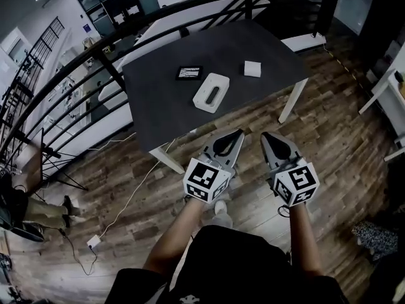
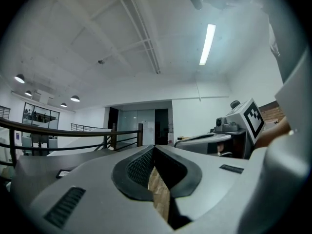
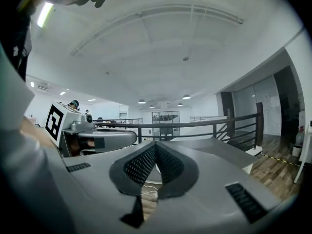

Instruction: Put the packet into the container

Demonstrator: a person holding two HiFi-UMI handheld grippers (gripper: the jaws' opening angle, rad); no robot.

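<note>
Nothing is done yet: the left gripper [image 1: 235,135] and right gripper [image 1: 269,137] have their fingers shut on nothing, short of the table [image 1: 166,114], where the flat black packet [image 1: 189,73] lies just beside the white container [image 1: 211,92].

Head view: looking steeply down from above, table [image 1: 164,100] well off at 12 o'clock. Gripper views: low, level along own jaws, side by side; table and railing [image 3: 186,125] shared with head view.

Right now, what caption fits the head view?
Shut left gripper and right gripper hover short of the table holding a container and packet.
</note>
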